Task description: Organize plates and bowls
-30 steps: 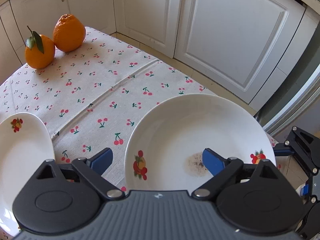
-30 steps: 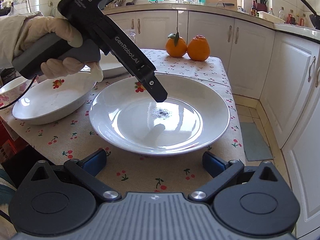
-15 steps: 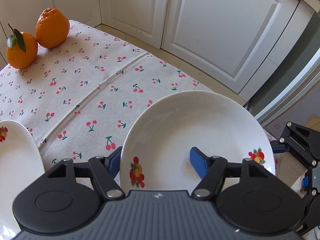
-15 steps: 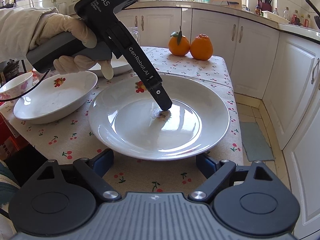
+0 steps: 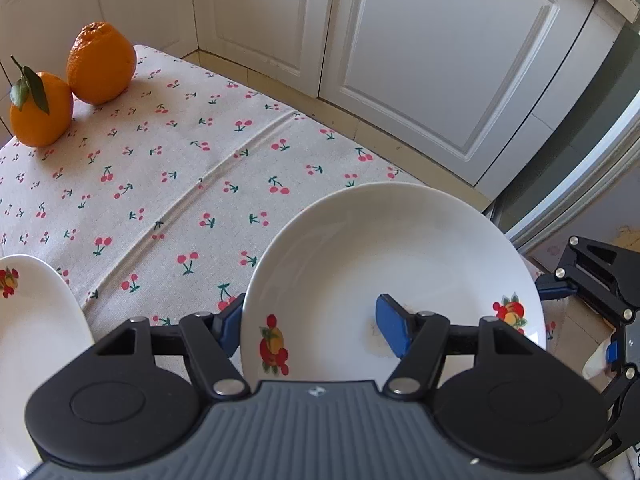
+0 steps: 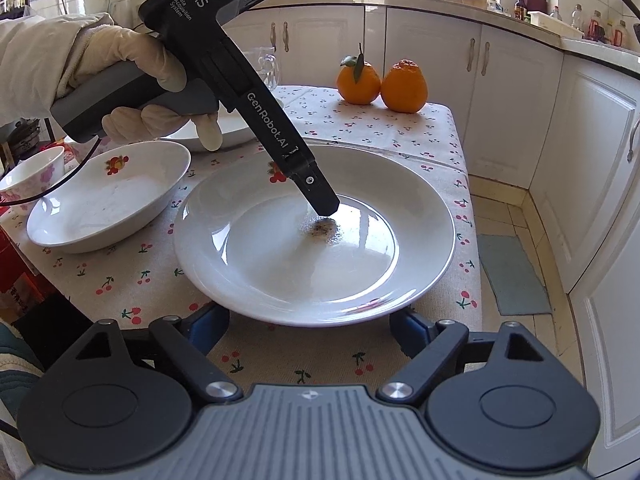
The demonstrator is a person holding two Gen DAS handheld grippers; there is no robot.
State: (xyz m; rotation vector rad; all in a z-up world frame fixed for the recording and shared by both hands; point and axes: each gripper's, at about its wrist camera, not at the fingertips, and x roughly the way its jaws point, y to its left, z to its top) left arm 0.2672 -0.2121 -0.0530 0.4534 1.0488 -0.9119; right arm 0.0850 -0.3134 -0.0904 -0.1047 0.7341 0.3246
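A large white plate (image 6: 280, 264) with fruit decals and a dark speck stain (image 6: 322, 229) lies on the cherry-print tablecloth (image 6: 132, 276). My left gripper (image 5: 312, 328) is shut on the plate (image 5: 400, 248): one blue pad is inside the dish, the other is outside under the rim. From the right wrist view, that finger (image 6: 320, 200) touches the plate's well by the stain. My right gripper (image 6: 306, 330) is open, its blue pads tucked under the plate's near rim on either side.
A deeper white dish (image 6: 108, 196) sits left of the plate, a small flowered bowl (image 6: 32, 172) beyond it, and another plate (image 6: 232, 130) behind the gloved hand (image 6: 152, 80). Two oranges (image 6: 382, 80) stand at the far end. The table edge (image 6: 460, 168) drops to the floor on the right.
My left jaws have closed onto the plate's rim, one finger coming down into the dish. My right jaws have narrowed and slid in under the near rim.
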